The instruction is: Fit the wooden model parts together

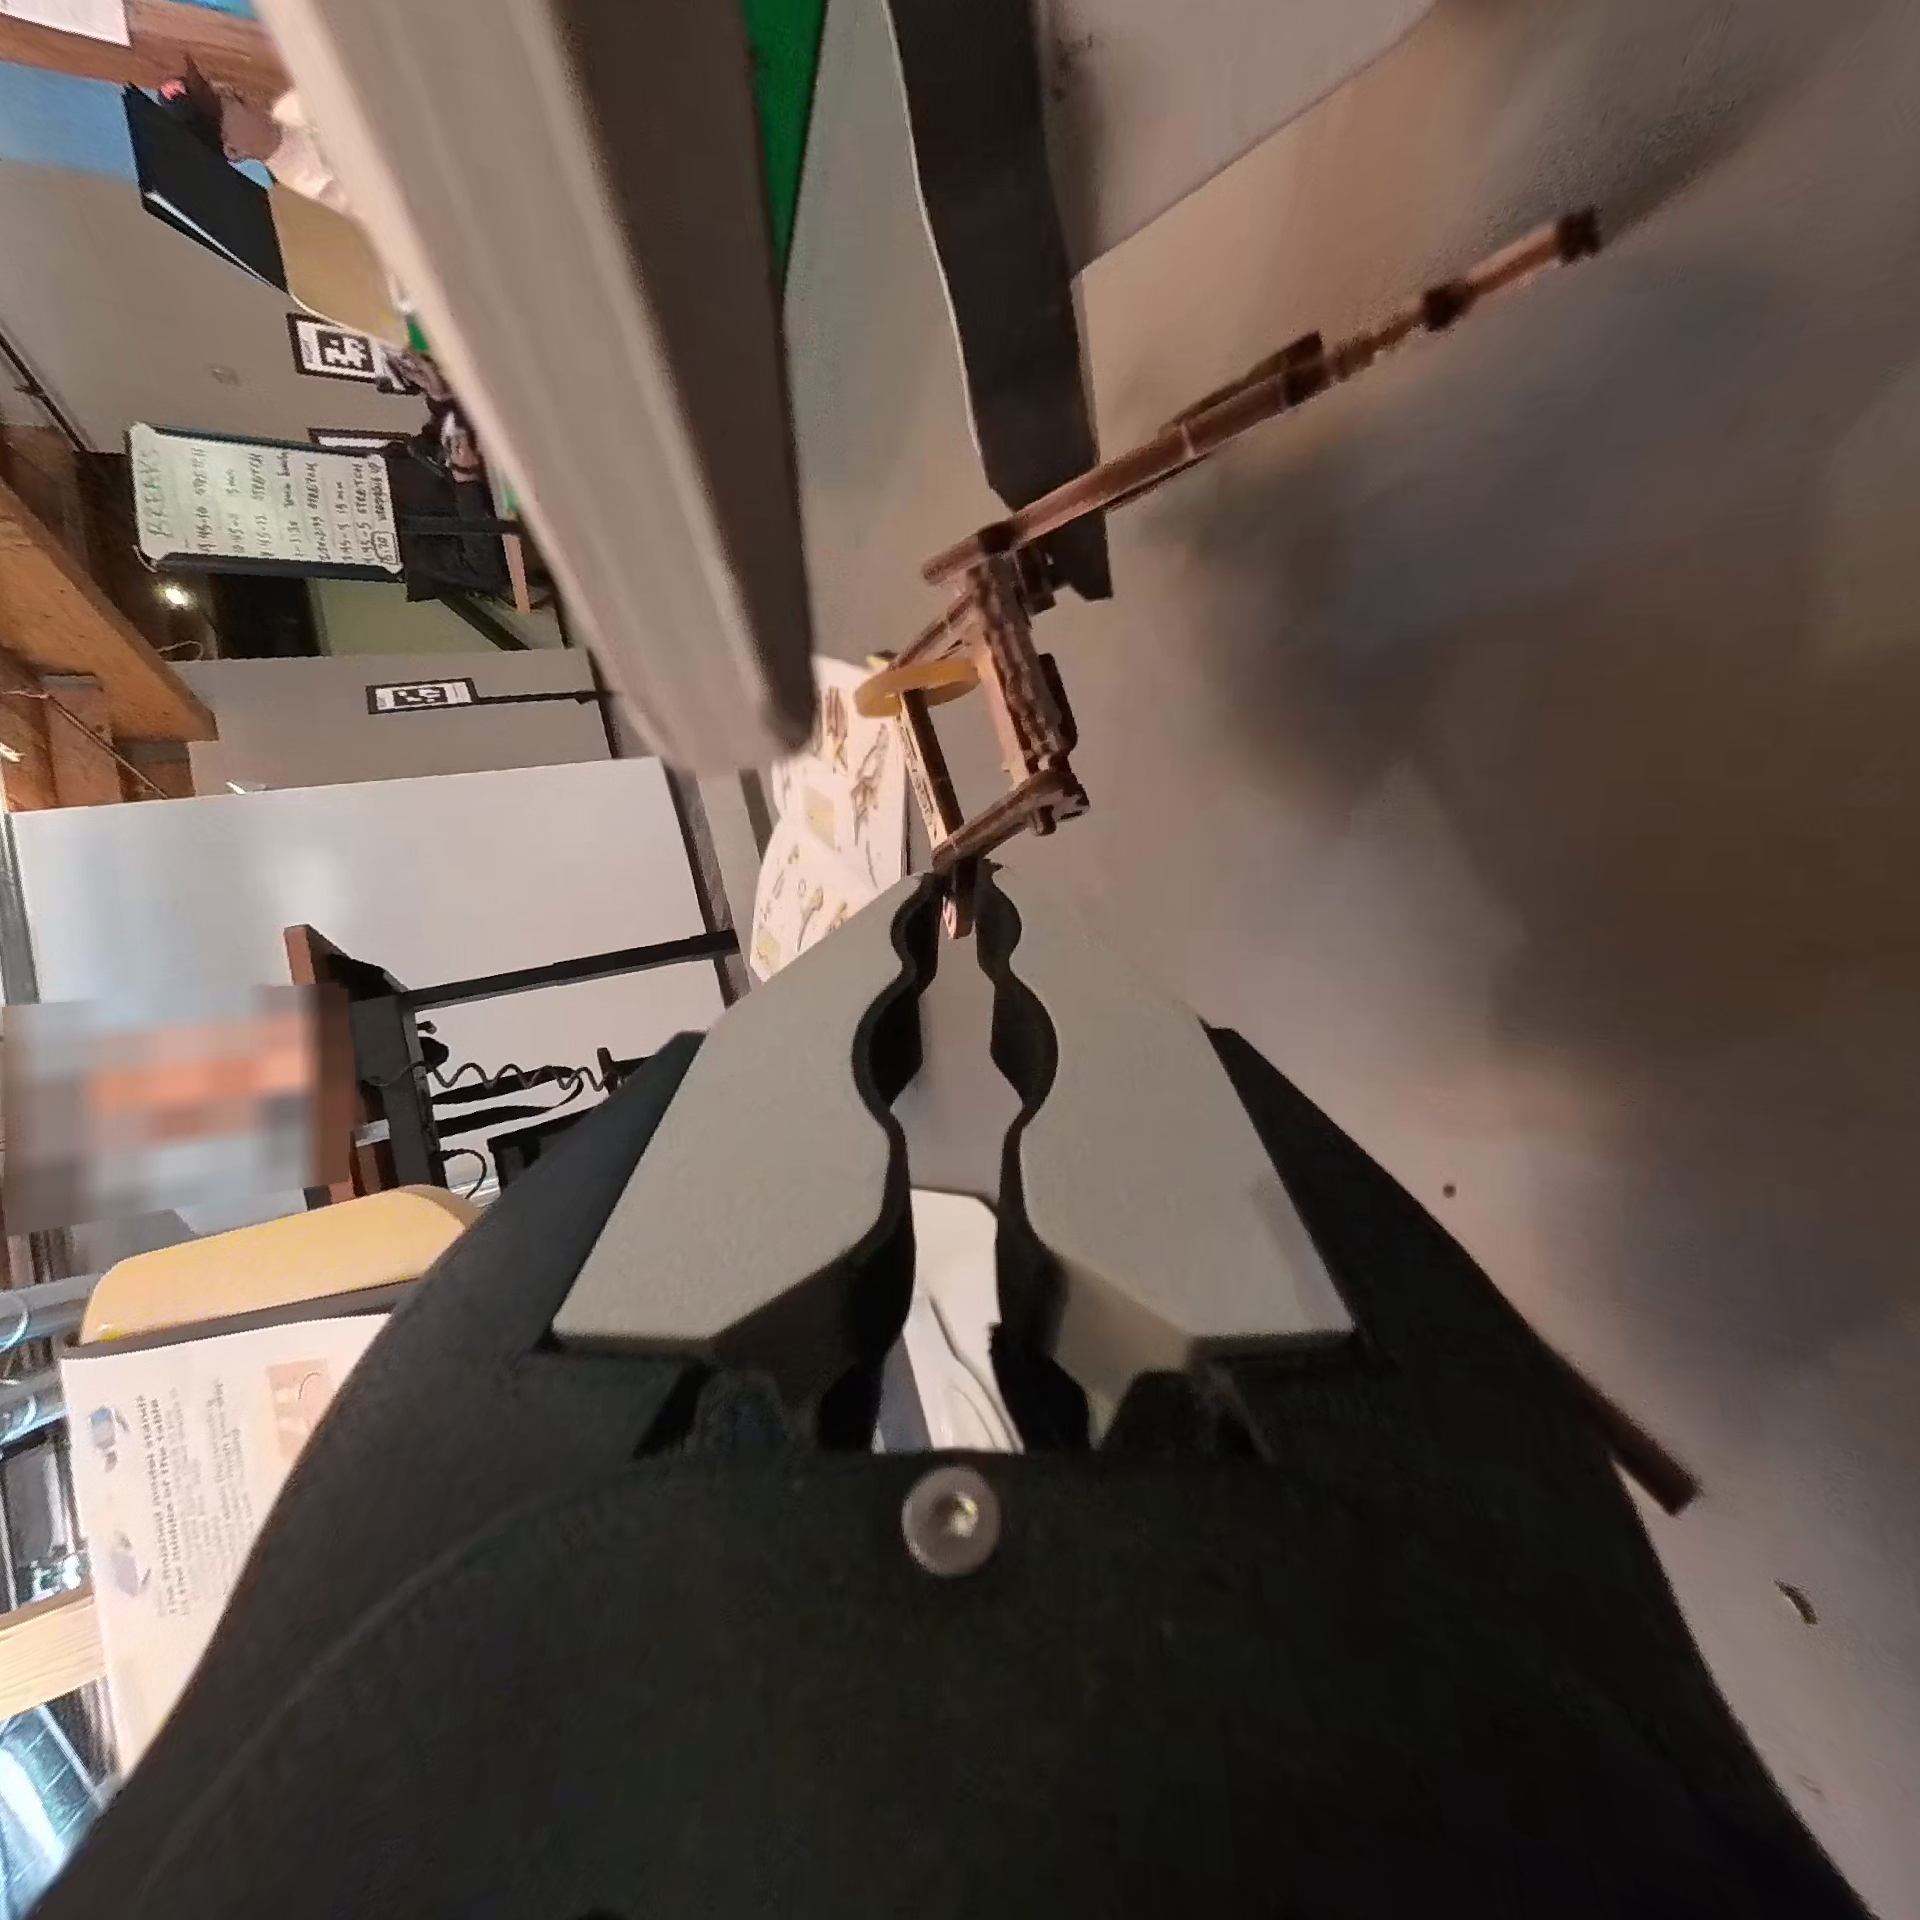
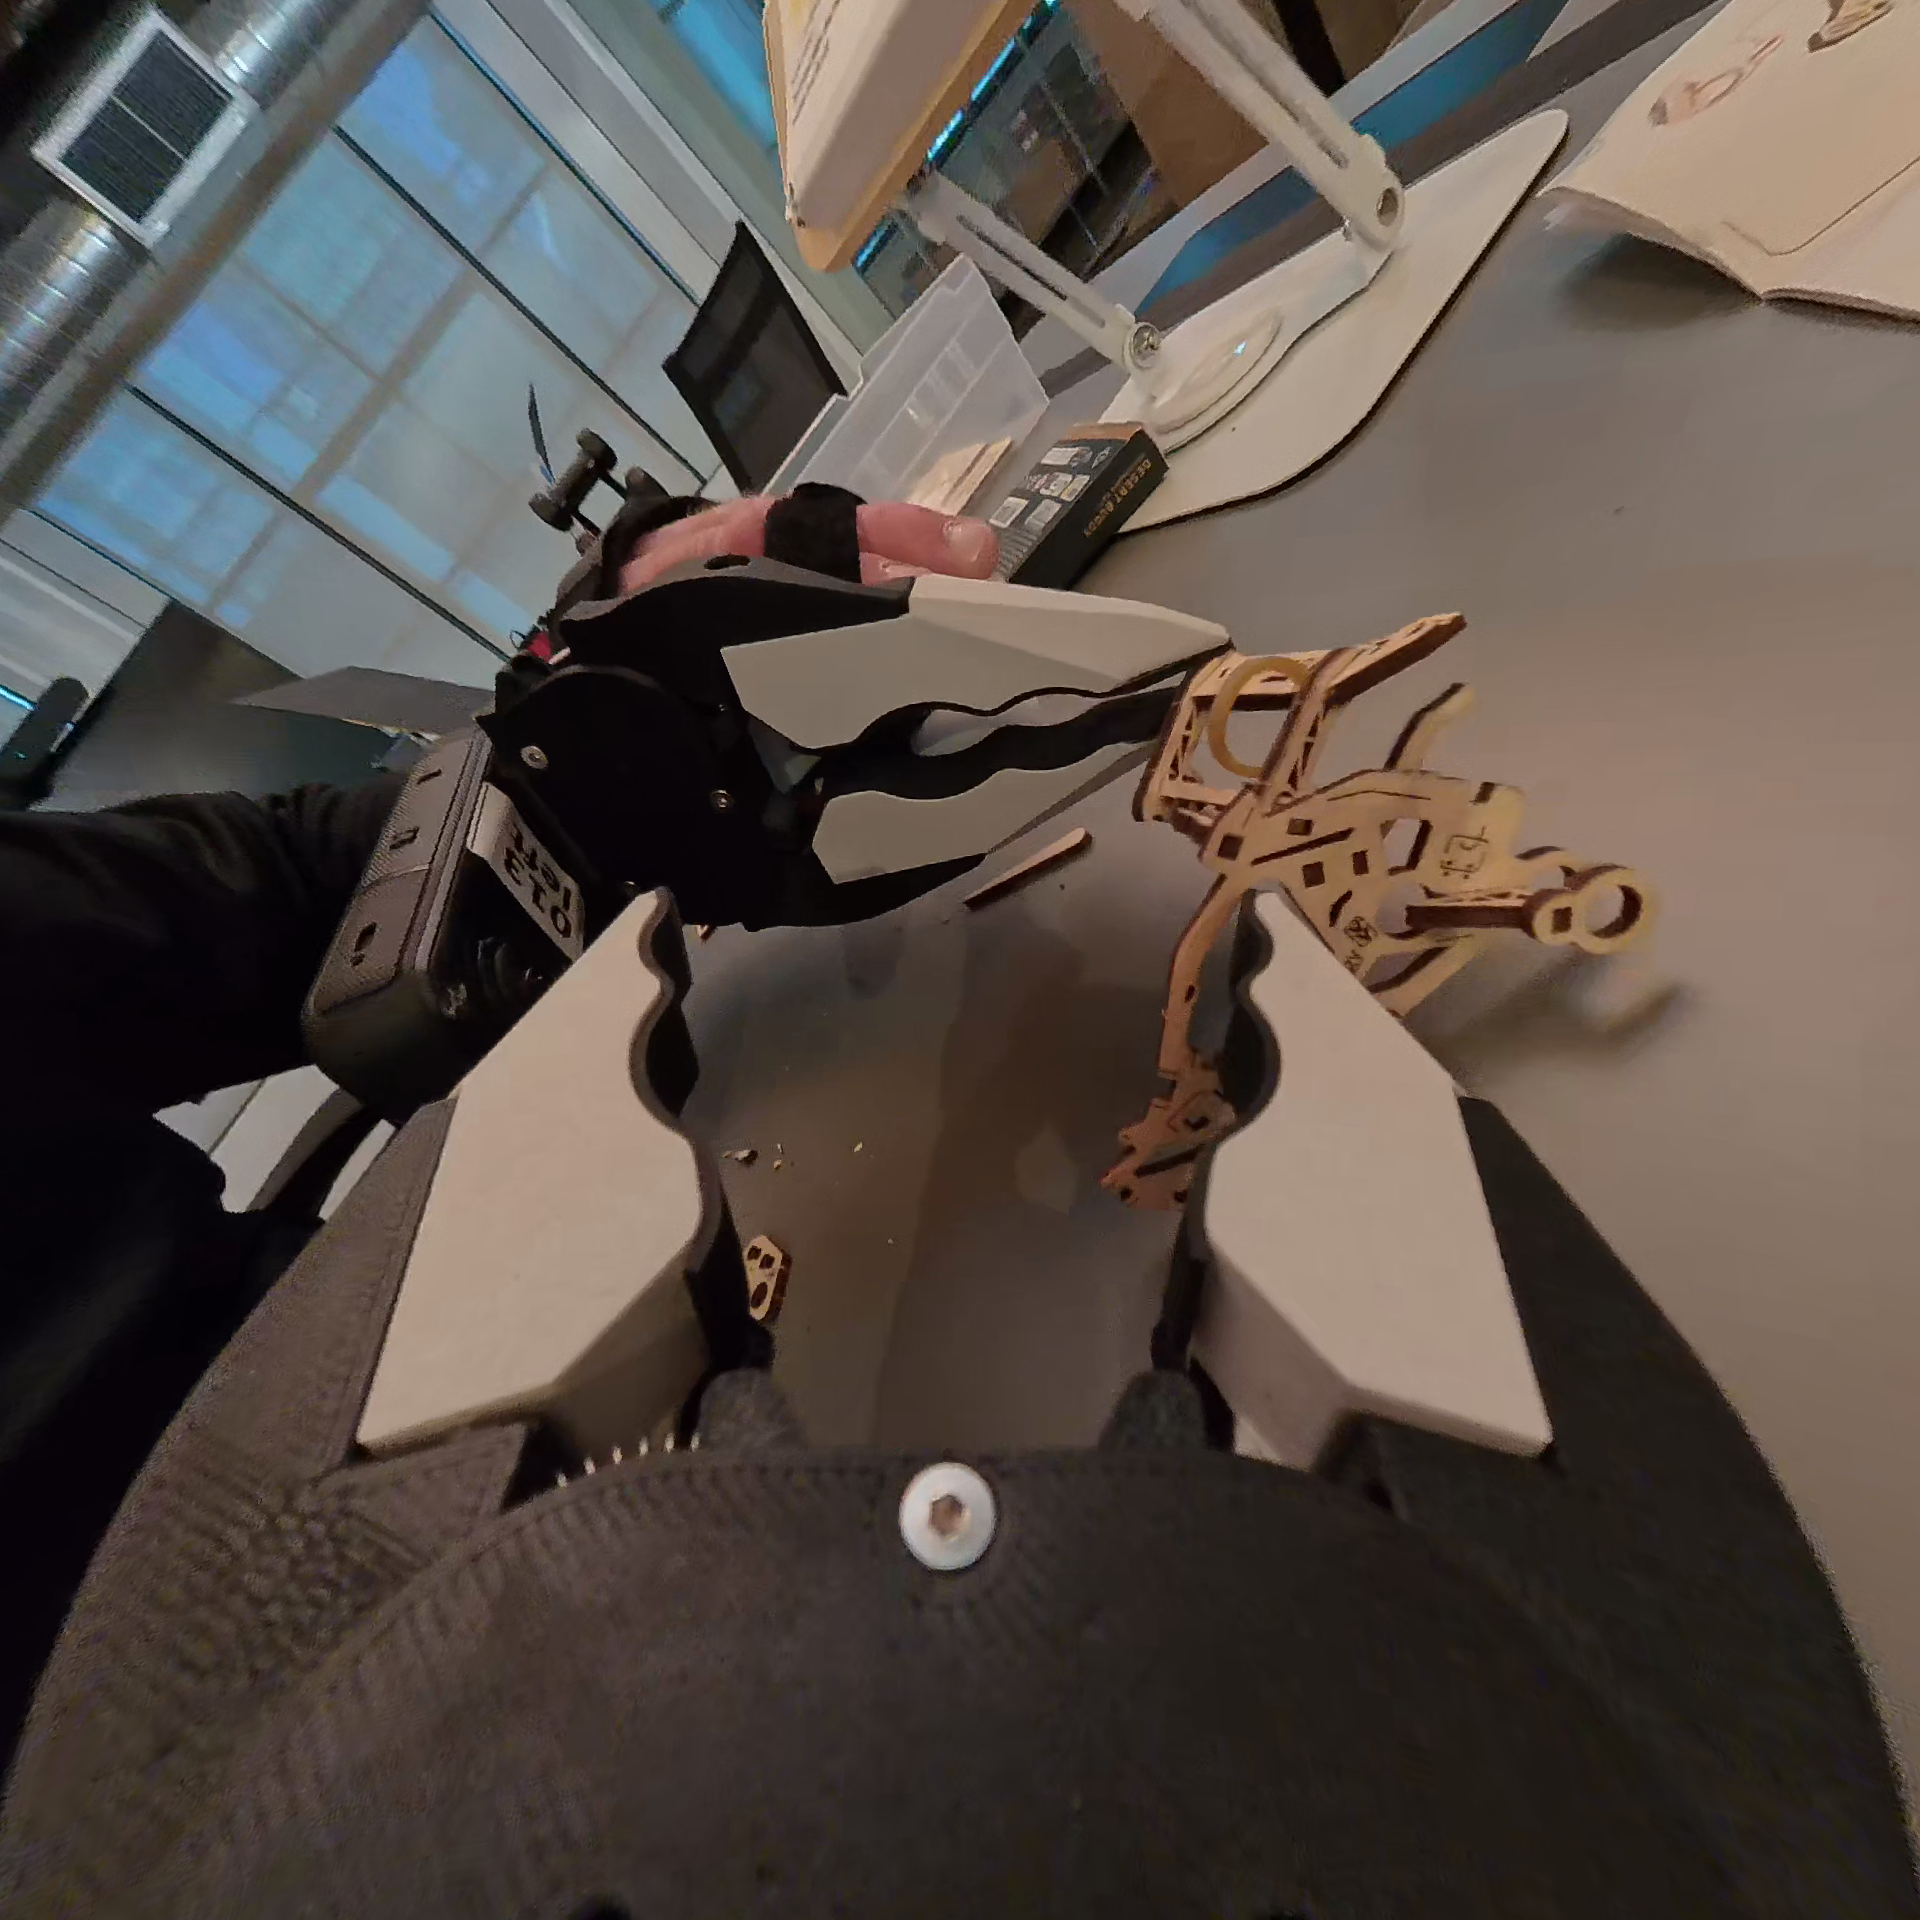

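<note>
The wooden model [image 2: 1340, 842], a laser-cut frame with a long arm and a pale rubber ring [image 2: 1252, 707], is held above the grey table [image 2: 1662, 623]. My left gripper [image 1: 961, 883] is shut on the edge of the model's frame [image 1: 1023, 717]; it also shows in the right wrist view [image 2: 1164, 707], pinching the frame's left end. My right gripper [image 2: 956, 925] is open wide and holds nothing. Its right finger [image 2: 1340, 1060] rests against the model's lower strut [image 2: 1179, 1081]. In the left wrist view its fingers [image 1: 675, 416] straddle the model from above.
A thin wooden stick [image 2: 1029, 868], a small wooden piece [image 2: 766, 1273] and crumbs [image 2: 764, 1153] lie on the table. Behind are a white stand on a flat base [image 2: 1299, 343], a black box [image 2: 1081, 499], a clear plastic bin [image 2: 935, 395] and an open booklet [image 2: 1766, 177].
</note>
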Demonstrator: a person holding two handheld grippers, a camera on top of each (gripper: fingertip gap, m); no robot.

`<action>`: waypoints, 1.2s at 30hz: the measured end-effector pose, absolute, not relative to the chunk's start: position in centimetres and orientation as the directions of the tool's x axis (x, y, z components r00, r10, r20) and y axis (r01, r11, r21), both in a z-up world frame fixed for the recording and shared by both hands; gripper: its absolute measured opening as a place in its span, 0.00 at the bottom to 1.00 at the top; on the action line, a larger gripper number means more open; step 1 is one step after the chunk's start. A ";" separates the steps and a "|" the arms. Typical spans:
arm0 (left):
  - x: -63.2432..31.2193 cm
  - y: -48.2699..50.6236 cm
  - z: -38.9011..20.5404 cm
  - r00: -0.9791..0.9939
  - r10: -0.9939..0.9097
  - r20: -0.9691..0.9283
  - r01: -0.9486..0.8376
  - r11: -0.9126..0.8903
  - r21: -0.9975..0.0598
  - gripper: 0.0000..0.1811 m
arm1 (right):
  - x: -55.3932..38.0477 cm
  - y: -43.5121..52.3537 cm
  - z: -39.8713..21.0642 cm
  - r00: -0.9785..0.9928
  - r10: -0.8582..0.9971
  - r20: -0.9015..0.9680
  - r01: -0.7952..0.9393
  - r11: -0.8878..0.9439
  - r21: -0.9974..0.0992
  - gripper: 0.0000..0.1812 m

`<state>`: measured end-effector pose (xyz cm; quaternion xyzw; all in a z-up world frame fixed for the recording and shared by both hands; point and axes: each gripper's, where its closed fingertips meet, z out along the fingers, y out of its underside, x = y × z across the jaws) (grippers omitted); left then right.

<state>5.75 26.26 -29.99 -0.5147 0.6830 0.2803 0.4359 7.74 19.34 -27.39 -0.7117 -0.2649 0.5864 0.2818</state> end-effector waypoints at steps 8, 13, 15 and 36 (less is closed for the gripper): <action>6.5 26.3 -30.3 -0.088 -0.458 -0.885 -0.941 0.331 -0.077 0.02 | 8.4 19.0 -28.0 0.203 0.707 -0.677 0.084 -0.702 -0.707 0.57; 7.2 26.1 -30.3 -0.095 -0.459 -0.883 -0.934 0.348 -0.081 0.02 | 9.3 19.2 -27.7 0.206 0.693 -0.690 0.066 -0.714 -0.697 0.57; 7.4 26.1 -30.3 -0.099 -0.459 -0.883 -0.932 0.355 -0.080 0.02 | 9.8 19.4 -27.8 0.219 0.694 -0.686 0.059 -0.712 -0.700 0.57; 8.2 25.8 -31.2 -0.100 -0.482 -0.870 -0.928 0.360 -0.093 0.02 | 11.2 20.7 -28.3 0.228 0.729 -0.645 0.101 -0.677 -0.729 0.59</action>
